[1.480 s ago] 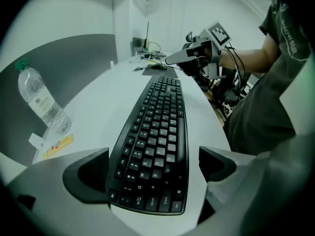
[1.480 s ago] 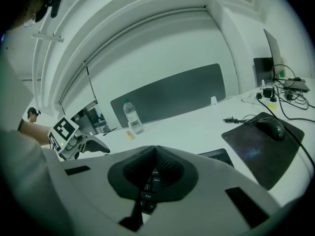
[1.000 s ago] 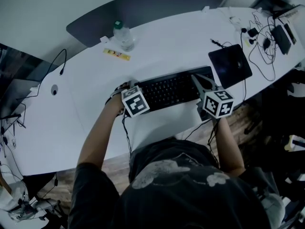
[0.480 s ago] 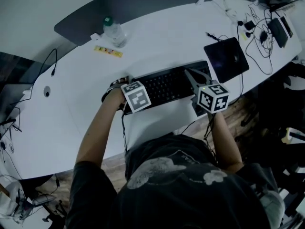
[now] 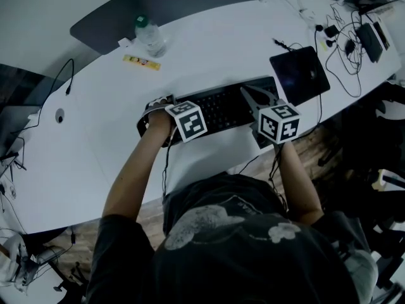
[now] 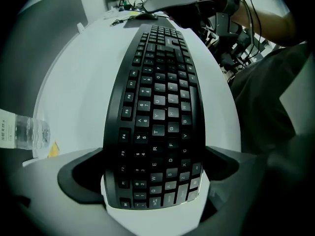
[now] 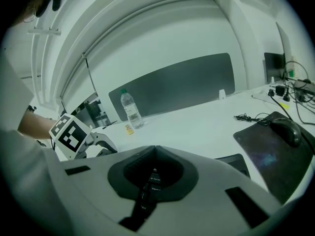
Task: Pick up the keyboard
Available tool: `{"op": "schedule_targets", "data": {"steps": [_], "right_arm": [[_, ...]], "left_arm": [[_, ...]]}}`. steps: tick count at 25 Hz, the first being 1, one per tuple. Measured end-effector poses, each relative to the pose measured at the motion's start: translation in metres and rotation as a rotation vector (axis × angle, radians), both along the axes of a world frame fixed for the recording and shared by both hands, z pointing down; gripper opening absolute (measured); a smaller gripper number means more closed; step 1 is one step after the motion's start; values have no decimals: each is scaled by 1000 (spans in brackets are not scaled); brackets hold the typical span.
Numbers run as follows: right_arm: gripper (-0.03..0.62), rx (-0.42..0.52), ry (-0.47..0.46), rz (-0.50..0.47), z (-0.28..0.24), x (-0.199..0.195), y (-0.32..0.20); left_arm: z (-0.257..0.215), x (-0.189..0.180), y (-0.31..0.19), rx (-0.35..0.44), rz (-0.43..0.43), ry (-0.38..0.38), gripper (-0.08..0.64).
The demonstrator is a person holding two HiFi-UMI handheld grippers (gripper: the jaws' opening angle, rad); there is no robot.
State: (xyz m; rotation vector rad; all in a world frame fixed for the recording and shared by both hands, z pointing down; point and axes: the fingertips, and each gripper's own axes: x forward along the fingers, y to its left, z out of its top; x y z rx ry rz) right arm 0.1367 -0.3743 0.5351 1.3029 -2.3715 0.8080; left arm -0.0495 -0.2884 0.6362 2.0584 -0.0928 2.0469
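A black keyboard (image 5: 221,109) lies near the front edge of the white table (image 5: 209,49). In the left gripper view the keyboard (image 6: 157,102) runs away from me, and its left end sits between the jaws of my left gripper (image 6: 152,181). Both dark pads (image 6: 81,181) touch its long edges. In the head view that gripper's marker cube (image 5: 186,120) hangs over the keyboard's left end. My right gripper (image 5: 252,97) is shut and slants over the keyboard's right part. In the right gripper view its closed jaws (image 7: 155,154) hide most of the keyboard.
A water bottle (image 5: 149,35) and a yellow label (image 5: 141,61) lie at the back left. A dark mouse pad (image 5: 299,75) with a mouse (image 7: 288,131) is right of the keyboard. Tangled cables (image 5: 345,37) fill the far right. A grey panel (image 5: 190,5) stands behind the table.
My left gripper has tipped over, its cube now lying further onto the keyboard's left end. The right gripper has stayed in place. The head camera has shifted slightly.
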Motion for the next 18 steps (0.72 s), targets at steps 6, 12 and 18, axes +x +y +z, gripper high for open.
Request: {"op": "schedule_targets", "data": {"steps": [6, 12, 18], "right_arm": [[0, 1, 124, -144, 6, 3, -16], [114, -177, 175, -575, 23, -29, -37], [216, -564, 250, -1119, 56, -68, -12]], "left_arm": [[-2, 1, 0, 24, -2, 28, 592], [-3, 0, -1, 46, -1, 32, 592], [-10, 2, 0, 97, -4, 50, 592]]}}
